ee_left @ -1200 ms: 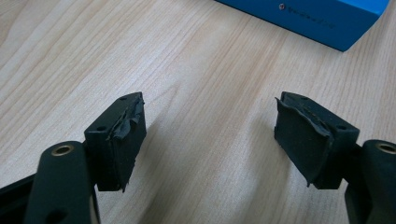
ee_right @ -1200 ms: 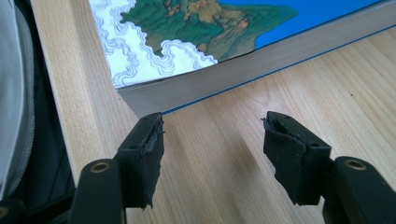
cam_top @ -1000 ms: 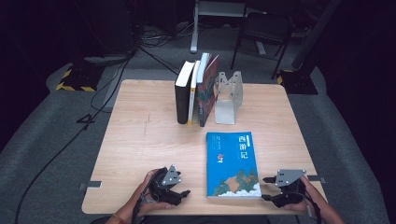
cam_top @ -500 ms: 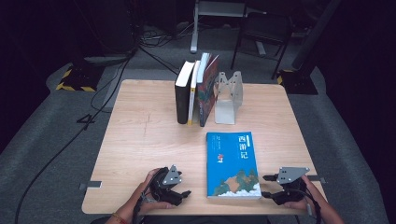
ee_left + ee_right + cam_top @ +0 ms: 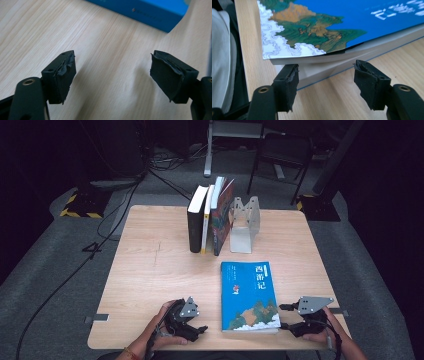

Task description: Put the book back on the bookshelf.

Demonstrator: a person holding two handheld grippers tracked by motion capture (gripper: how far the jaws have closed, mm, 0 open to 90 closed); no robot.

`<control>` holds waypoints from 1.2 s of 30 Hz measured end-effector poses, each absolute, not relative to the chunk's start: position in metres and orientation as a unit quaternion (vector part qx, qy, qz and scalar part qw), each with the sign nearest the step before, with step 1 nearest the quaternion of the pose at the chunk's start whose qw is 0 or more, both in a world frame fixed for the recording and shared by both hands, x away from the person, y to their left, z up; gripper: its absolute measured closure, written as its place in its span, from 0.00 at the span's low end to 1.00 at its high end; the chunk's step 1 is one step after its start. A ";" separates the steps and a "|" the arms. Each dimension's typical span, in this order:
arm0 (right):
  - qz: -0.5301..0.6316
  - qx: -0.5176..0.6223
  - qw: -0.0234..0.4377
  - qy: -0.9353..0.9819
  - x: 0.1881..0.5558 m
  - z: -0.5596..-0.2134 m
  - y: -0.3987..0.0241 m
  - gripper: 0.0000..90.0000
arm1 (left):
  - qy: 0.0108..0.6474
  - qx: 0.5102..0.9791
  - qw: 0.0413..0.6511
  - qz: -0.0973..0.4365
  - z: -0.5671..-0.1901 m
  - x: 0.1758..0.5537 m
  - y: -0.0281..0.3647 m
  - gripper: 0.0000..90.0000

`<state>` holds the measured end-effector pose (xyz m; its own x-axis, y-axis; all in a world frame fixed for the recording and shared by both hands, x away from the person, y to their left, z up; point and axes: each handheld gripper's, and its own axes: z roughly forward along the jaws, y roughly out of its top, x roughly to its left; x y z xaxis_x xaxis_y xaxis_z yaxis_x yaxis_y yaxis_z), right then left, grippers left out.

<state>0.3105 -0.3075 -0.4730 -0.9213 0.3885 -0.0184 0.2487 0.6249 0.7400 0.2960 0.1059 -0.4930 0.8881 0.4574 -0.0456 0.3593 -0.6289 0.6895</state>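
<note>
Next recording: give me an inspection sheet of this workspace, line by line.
Surface: wooden table, bare around the items.
Job's things: blue book lying flat near the front edge; three books upright beside a metal bookend.
Clutter: nothing seen.
Grippers: left gripper open over bare wood; right gripper open at the blue book's corner, pads not pressing it.
Cables: black cables on the floor, left.
Surroundings: dark room, grey carpet, chair legs behind.

A: What about the blue book (image 5: 250,295)?

B: It lies flat and closed on the table (image 5: 155,270), cover up, white characters near its far right corner, a green and brown landscape below.

A: Where exactly?

B: Near the front edge, right of the middle, spine leftward.
</note>
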 end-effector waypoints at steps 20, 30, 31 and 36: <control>0.444 0.176 0.115 0.871 0.316 -0.452 -0.298 0.39 | 0.167 0.910 0.373 0.068 -0.472 0.283 0.001 0.27; 0.450 0.173 0.121 0.867 0.321 -0.446 -0.291 0.41 | 0.177 0.902 0.384 0.084 -0.473 0.290 -0.031 0.26; 0.452 0.173 0.122 0.867 0.321 -0.446 -0.290 0.41 | 0.182 0.901 0.384 0.086 -0.473 0.290 -0.034 0.26; 0.456 0.171 0.125 0.864 0.323 -0.444 -0.286 0.41 | 0.197 0.893 0.395 0.087 -0.474 0.294 -0.044 0.26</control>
